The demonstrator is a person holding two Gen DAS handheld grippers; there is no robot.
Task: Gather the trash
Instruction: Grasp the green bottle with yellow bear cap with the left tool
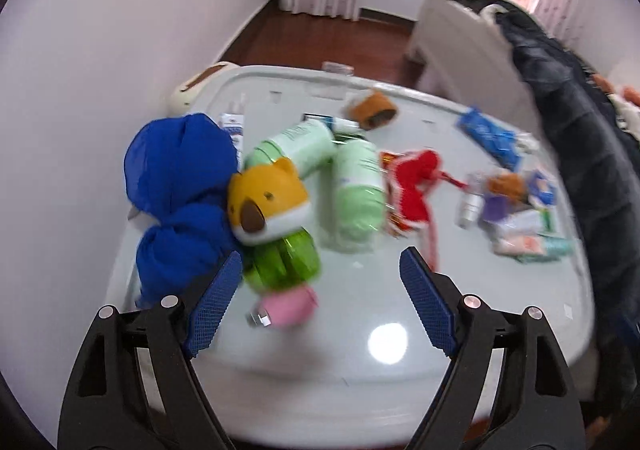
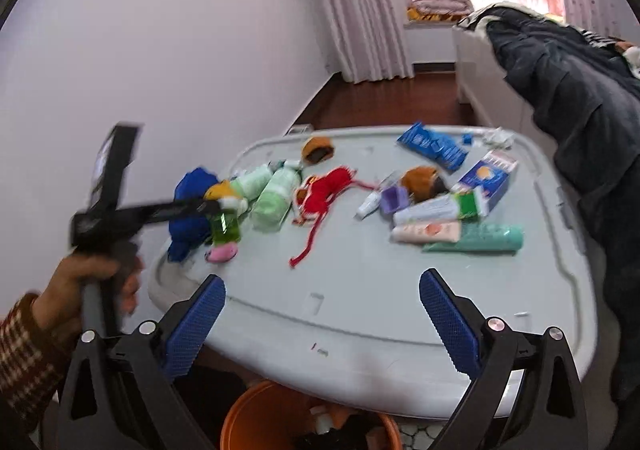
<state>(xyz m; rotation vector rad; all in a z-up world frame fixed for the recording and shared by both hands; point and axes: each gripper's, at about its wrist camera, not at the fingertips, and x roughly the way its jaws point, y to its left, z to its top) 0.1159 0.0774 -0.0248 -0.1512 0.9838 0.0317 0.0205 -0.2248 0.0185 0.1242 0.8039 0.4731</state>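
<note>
Left gripper (image 1: 320,290) is hanging released over the pale grey table (image 1: 360,370), blue pads spread wide, nothing between them. In the left wrist view the green bottle with the orange fox-head cap (image 1: 276,234) is lying at centre left, just above the left pad, not touched by it. A blue cloth bundle (image 1: 180,189) is sitting against the bottle's left side. Two pale green bottles (image 1: 356,189) are lying right of the fox head, a red knitted piece (image 1: 416,185) further right, and a blurred clutter of tubes and boxes (image 1: 520,226) at the right edge of the frame.

Right gripper (image 2: 322,314) is also released, jaws wide, nothing in them, hovering over the table's near edge. An orange bucket (image 2: 256,418) with some items inside is sitting at bottom centre of the right wrist view, under the table edge. Trash is still lying on the table: a blue packet (image 2: 432,145) at upper right, a teal tube (image 2: 480,238) and a pink tube (image 2: 424,232) at right centre. A hand (image 2: 80,290) in a checked sleeve is gripping the left tool's handle at lower left, the tool reaching towards the green bottle; contact cannot be told, blurred
</note>
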